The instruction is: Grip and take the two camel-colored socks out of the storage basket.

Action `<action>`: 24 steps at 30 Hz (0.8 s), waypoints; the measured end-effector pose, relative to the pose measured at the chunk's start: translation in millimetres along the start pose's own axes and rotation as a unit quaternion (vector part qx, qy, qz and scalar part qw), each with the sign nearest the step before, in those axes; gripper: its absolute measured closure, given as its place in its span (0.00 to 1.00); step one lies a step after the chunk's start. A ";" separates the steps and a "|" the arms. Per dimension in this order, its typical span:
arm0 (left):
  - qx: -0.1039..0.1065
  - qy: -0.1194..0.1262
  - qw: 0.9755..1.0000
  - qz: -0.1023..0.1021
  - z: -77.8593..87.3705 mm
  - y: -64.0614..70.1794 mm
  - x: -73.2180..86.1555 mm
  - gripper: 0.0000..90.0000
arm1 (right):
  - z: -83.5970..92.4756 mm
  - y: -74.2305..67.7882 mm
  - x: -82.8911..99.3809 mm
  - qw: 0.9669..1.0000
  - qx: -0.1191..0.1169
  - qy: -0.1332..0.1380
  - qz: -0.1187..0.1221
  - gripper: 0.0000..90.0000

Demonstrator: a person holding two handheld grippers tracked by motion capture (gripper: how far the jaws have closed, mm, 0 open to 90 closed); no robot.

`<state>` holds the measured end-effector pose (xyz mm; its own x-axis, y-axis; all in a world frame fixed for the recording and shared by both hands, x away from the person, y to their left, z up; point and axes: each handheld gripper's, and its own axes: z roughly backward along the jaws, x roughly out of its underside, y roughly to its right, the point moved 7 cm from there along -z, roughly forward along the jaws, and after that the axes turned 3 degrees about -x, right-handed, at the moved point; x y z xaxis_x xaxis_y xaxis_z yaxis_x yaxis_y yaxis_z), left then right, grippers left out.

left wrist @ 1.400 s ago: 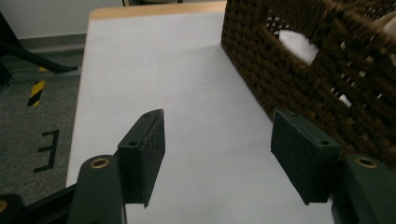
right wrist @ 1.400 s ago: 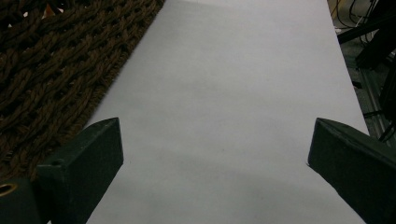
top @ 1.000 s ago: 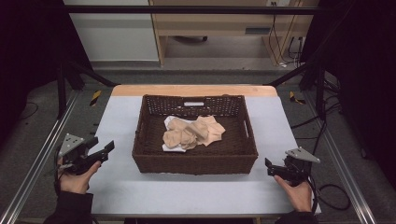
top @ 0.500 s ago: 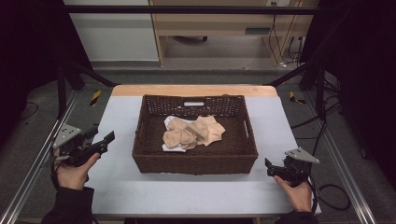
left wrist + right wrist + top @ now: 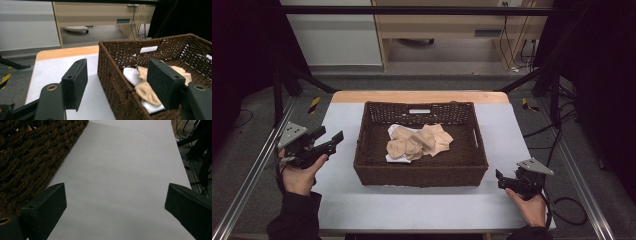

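A brown wicker basket (image 5: 419, 172) stands mid-table and holds crumpled beige and white cloths (image 5: 417, 141). My left gripper (image 5: 331, 136) is raised left of the basket, open and empty, pointing at it. In the left gripper view its jaws (image 5: 117, 72) frame the basket's near left corner (image 5: 117, 85), with the cloths (image 5: 145, 88) behind the right jaw. My right gripper (image 5: 500, 180) rests low by the basket's front right corner, also open and empty. The right gripper view has it (image 5: 116, 195) spread wide over bare white table, the basket wall (image 5: 30, 150) at its left.
The white tabletop (image 5: 422, 207) has a wooden strip (image 5: 419, 96) along its far edge. Metal frame rails (image 5: 252, 170) run down both sides. Cables (image 5: 569, 205) lie on the floor at the right. A wooden cabinet (image 5: 452, 25) stands beyond the table.
My left gripper has lifted and moved forward, turning toward the basket's left side. The right gripper has stayed where it was.
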<state>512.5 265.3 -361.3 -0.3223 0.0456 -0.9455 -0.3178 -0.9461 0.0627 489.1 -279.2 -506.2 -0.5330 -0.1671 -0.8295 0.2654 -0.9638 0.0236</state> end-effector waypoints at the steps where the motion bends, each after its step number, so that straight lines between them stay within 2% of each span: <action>1: 0.000 0.000 1.000 0.000 0.0 0.0 0.0 0.37 | 0.0 0.0 0.0 1.000 0.000 0.000 0.000 0.05; 14: 0.021 0.002 0.999 -0.031 -22.0 37.5 -18.9 0.40 | -0.2 0.7 -0.7 1.000 0.002 0.001 -0.003 0.05; 24: 0.036 -0.006 0.998 -0.046 -33.6 56.6 -27.1 0.44 | -0.2 1.0 -1.0 1.000 0.004 0.001 -0.006 0.05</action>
<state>533.3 199.6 -342.9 -0.2990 0.1349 -0.9447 -0.4088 -0.9126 -0.0009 490.1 -280.0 -505.5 -0.5346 -0.1547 -0.8308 0.2525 -0.9674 0.0176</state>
